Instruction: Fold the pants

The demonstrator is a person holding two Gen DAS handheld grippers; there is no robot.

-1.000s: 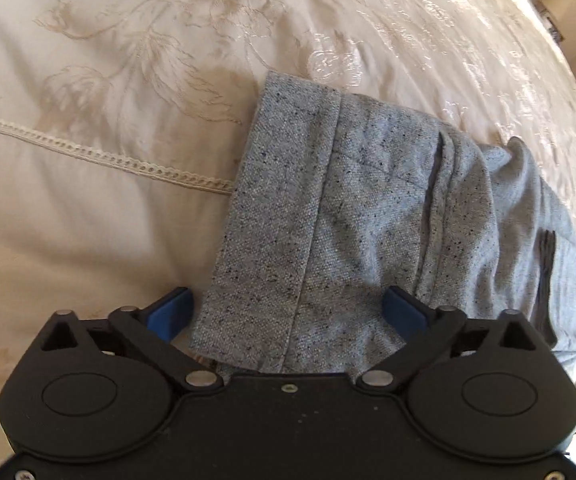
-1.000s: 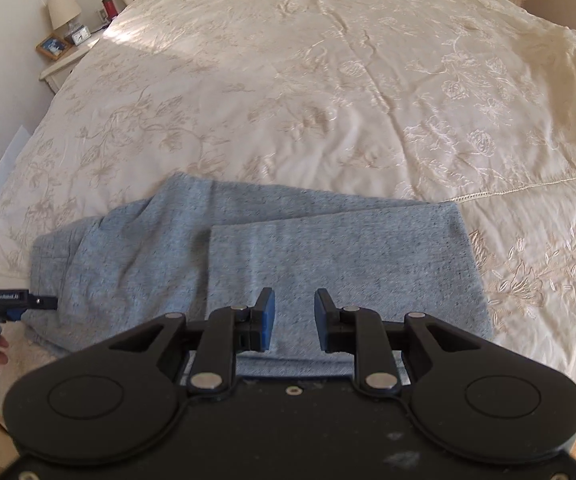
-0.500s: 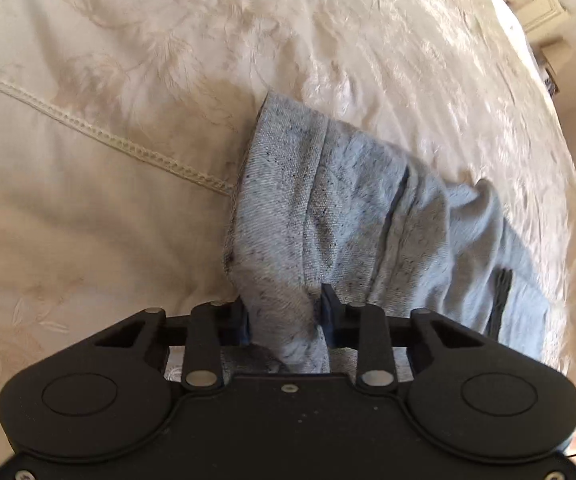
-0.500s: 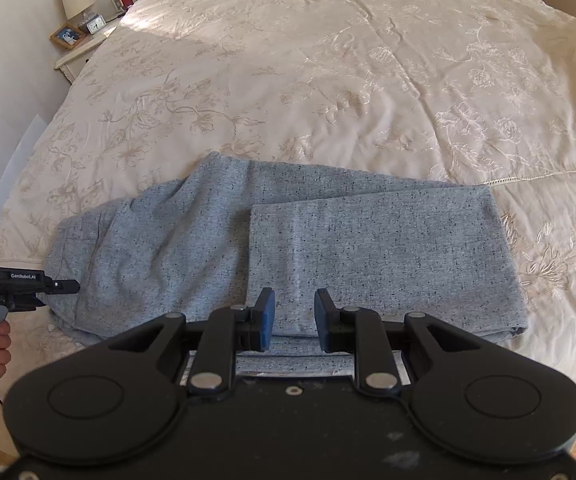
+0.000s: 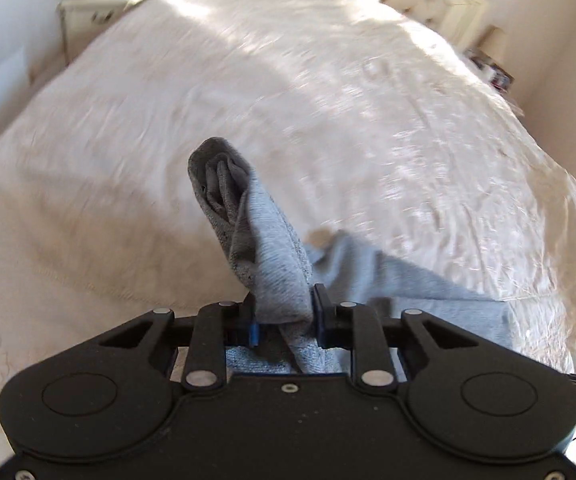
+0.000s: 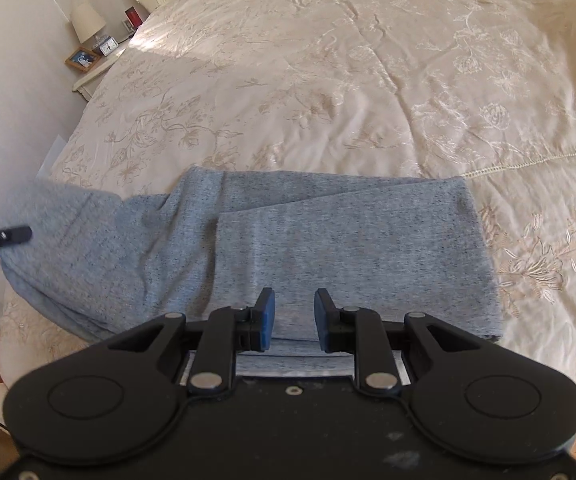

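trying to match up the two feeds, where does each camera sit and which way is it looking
Left wrist: on the left gripper, looking down over the bed toward the headboard; its jaws are closing on a bunched end of the pants.
Right wrist: on the right gripper, looking down at the folded pants; jaws apart, empty.
Shared: pants, bed.

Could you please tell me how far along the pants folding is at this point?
Done: one fold, a layer lying flat over the grey pants on the bedspread. In hand: the left gripper, jaws closing, holds a bunched end above the bed. The right gripper is open. Left: laying that end over and smoothing.
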